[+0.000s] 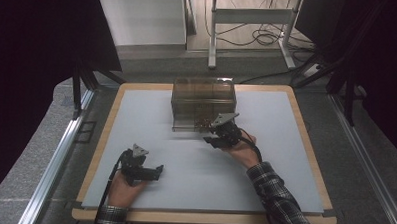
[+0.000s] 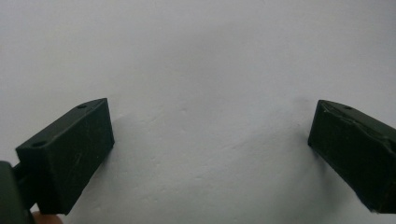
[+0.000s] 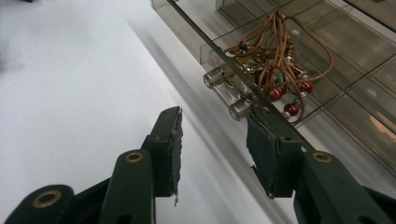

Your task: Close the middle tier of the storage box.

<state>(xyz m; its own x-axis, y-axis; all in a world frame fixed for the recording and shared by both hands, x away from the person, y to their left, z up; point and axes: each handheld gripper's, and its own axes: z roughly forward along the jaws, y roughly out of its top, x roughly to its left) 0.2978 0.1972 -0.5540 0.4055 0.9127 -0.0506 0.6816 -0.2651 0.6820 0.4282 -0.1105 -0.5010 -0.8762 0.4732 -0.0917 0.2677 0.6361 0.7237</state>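
A smoky see-through drawer box (image 1: 203,102) stands at the back middle of the grey mat (image 1: 194,162). In the right gripper view its low drawer (image 3: 336,70) holds a tangle of brown cord with red beads (image 3: 275,70), and a clear bar handle (image 3: 226,91) sits on the drawer's front. My right gripper (image 3: 215,133) is just in front of that handle, open, with nothing between its pads; its right jaw lies close by the handle's near end. In the high view that right gripper (image 1: 209,137) is at the box's front right. My left gripper (image 1: 157,171) rests low over the mat at the near left, open wide (image 2: 210,135) and empty.
The mat lies on a wooden tabletop (image 1: 305,141) with metal rails (image 1: 60,152) along both sides. Behind the table stand a white desk frame (image 1: 250,16) and loose cables (image 1: 266,37) on the floor. A plaid sleeve (image 1: 278,200) comes in at the near right.
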